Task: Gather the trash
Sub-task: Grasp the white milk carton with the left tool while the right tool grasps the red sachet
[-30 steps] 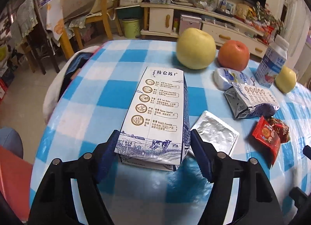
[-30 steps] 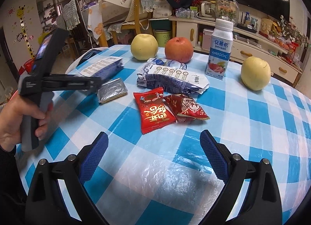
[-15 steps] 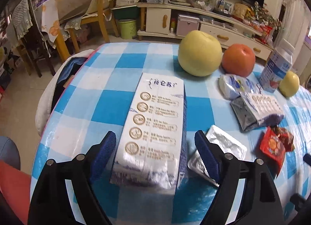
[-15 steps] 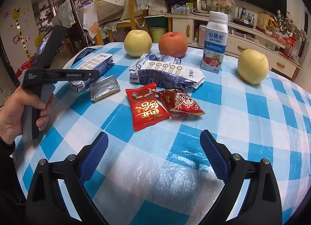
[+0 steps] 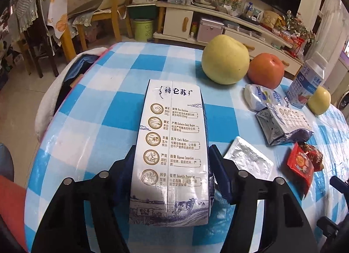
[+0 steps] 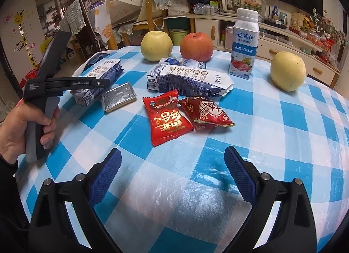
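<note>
Left wrist view: my left gripper (image 5: pixel 171 163) has its jaws closed on the milk carton (image 5: pixel 172 143) near the tabletop's (image 5: pixel 104 109) left edge.

Right wrist view: my right gripper (image 6: pixel 173 172) hangs with jaws wide open and empty, the red snack packets (image 6: pixel 168 119) lying mid-tabletop ahead.

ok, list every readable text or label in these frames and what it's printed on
"特仑苏": top of the milk carton clamped in the left gripper; its smaller lines are too blurred.
"安慕希" and "AMBROSIAL": yogurt bottle.
Crushed carton, red snack packets, left gripper's side lettering: unreadable.
</note>
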`<state>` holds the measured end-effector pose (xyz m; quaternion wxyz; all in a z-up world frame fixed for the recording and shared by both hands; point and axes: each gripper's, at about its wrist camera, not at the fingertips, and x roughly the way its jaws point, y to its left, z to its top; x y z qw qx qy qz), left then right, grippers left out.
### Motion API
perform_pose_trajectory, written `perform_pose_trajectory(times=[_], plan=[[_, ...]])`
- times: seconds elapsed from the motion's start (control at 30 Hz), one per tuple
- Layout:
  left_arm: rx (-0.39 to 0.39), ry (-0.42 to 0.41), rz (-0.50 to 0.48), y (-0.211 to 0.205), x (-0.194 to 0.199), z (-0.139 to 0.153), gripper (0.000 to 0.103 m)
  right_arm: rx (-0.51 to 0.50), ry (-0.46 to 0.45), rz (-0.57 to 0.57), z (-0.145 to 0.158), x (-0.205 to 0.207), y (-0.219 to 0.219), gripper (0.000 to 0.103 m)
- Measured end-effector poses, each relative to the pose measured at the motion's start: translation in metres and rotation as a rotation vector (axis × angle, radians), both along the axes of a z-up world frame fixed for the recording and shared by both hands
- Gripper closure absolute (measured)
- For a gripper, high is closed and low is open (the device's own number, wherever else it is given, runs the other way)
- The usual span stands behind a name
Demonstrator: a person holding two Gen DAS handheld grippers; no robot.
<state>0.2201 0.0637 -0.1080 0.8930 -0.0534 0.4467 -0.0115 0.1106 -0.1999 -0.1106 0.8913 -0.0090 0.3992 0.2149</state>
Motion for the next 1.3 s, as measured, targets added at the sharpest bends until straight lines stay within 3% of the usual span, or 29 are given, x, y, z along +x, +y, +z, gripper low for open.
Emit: perform_pose_trajectory(times=[0.27, 0.33, 0.4, 0.43, 0.97, 1.1, 1.3], plan=[[0.008, -0.071, -0.032, -0.006, -0.024, 0.025, 0.037, -0.024, -0.027, 0.071, 0.004, 0.015, 0.024, 0.008], [0.005, -0.073, -0.033, -0.007, -0.025, 0.025, 0.037, -0.036, -0.028, 0.083, 0.004, 0.021, 0.03, 0.012], [0.001, -0.071, -0.033, -0.007, -0.026, 0.024, 0.037, -0.041, -0.017, 0.101, 0.001, 0.028, 0.035, 0.026], [0.001, -0.07, -0.035, -0.007, -0.026, 0.024, 0.037, -0.052, -0.011, 0.105, -0.001, 0.032, 0.038, 0.028], [-0.009, -0.077, -0.044, -0.009, -0.027, 0.026, 0.037, -0.108, -0.002, 0.134, -0.012, 0.065, 0.049, 0.039], [-0.008, -0.075, -0.045, -0.008, -0.027, 0.026, 0.037, -0.1, 0.022, 0.143, -0.016, 0.068, 0.05, 0.057], [-0.007, -0.083, -0.046, -0.008, -0.028, 0.027, 0.037, -0.083, 0.031, 0.138, -0.015, 0.063, 0.047, 0.063]])
